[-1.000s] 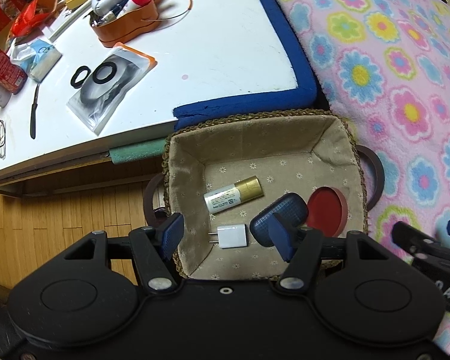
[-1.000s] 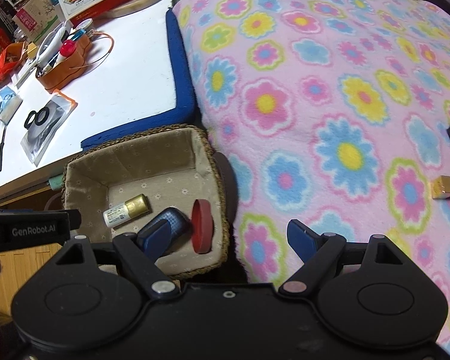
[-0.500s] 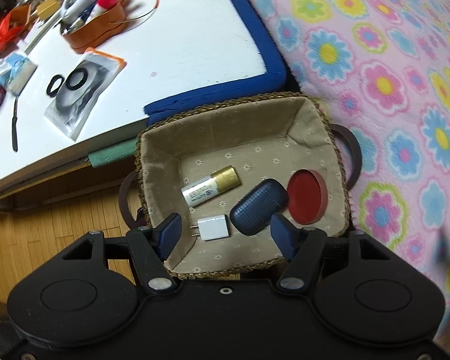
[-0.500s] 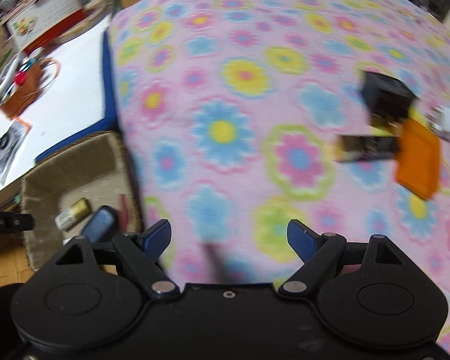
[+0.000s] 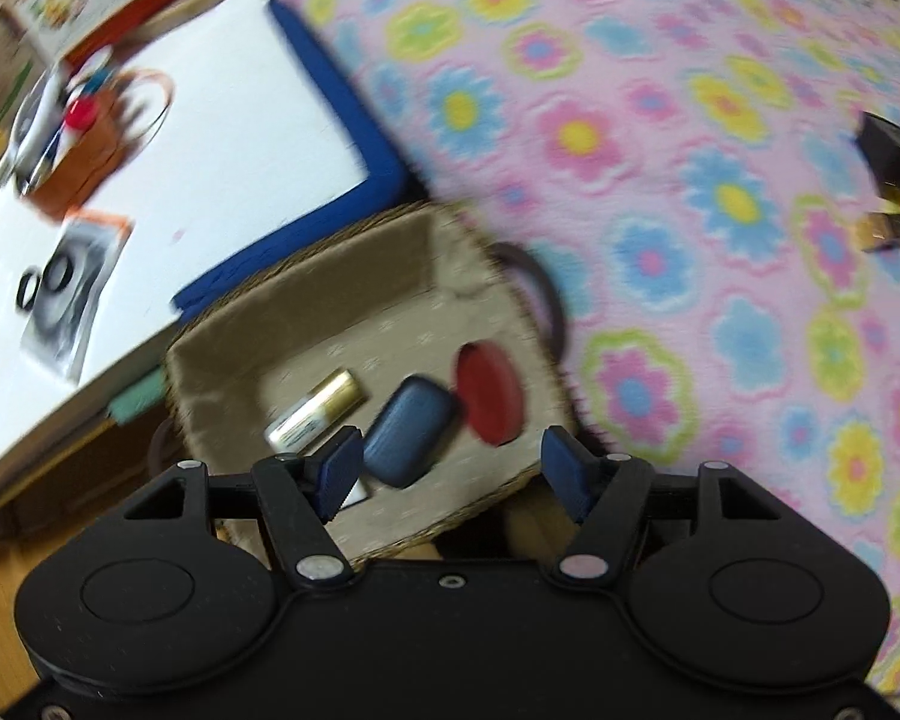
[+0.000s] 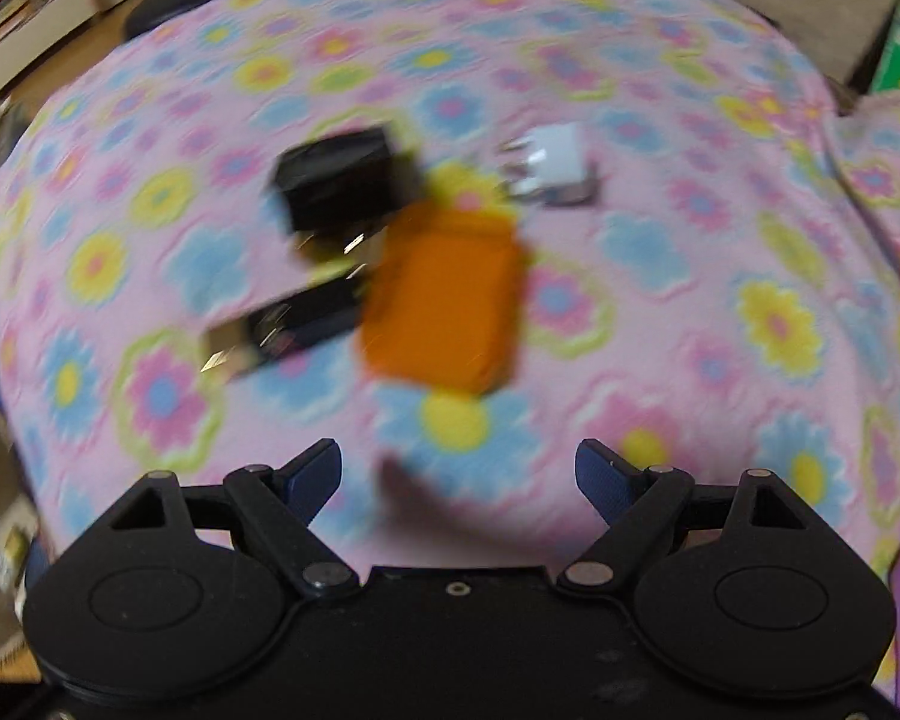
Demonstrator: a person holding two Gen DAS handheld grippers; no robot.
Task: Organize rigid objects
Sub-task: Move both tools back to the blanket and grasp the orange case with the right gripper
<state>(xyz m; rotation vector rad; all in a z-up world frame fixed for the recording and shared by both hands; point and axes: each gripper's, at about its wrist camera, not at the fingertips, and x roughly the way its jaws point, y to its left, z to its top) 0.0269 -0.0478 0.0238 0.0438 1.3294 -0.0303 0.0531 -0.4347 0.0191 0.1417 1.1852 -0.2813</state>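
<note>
Both views blurred.

Left wrist view only: woven basket [image 5: 390,264] with cloth lining, sitting between the white table [image 5: 222,120] at left and the flowered blanket [image 5: 660,138] at right. Inside it: gold-capped tube [image 5: 318,411], dark blue case [image 5: 410,431], red disc [image 5: 489,393] leaning at the right wall, and a white plug [image 5: 354,493] mostly hidden behind the left finger. Left gripper [image 5: 450,468] is released, jaws spread with nothing between them, hovering over the basket's near rim; the blue case lies just beyond the gap, left of centre.

Right wrist view only: a loose group on the blanket. Orange flat box [image 6: 450,300] at centre, black box [image 6: 339,177] far left of it, dark gold-ended stick [image 6: 288,330] touching the orange box's left side, white adapter [image 6: 555,165] far right. Right gripper [image 6: 456,477] is released, jaws wide, empty. The orange box lies straight ahead of the gap, apart from the fingertips.
</note>
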